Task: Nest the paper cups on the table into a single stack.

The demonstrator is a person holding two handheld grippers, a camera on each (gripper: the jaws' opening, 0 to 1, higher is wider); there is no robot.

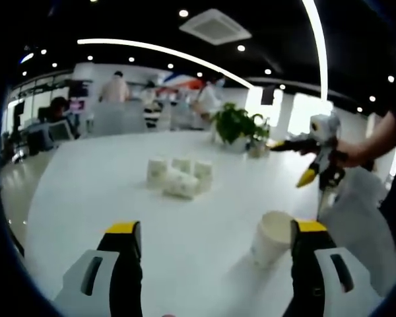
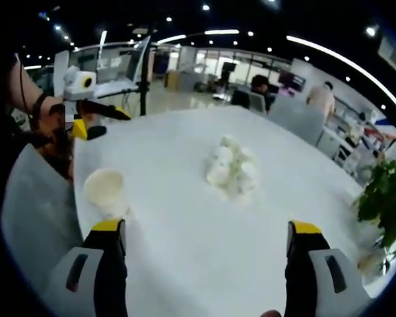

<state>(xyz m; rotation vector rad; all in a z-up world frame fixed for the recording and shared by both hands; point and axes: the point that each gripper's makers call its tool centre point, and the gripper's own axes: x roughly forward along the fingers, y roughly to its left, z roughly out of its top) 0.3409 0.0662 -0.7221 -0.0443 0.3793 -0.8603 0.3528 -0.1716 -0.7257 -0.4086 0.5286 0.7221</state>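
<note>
Left gripper view: left gripper [image 1: 211,241] jaws spread wide, empty, above white table [image 1: 86,198]. Cluster of paper cups [image 1: 179,177] mid-table; single upright paper cup [image 1: 272,238] beside right jaw. Potted plant [image 1: 237,124] behind. Right gripper [image 1: 310,162] at right edge, jaws apart, empty.

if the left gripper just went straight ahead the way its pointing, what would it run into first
Probably the cluster of paper cups mid-table, roughly in line with the gap between the open jaws. The single cup sits nearer but off to the right, by the right jaw, so it may be brushed; depth is unclear.
</note>
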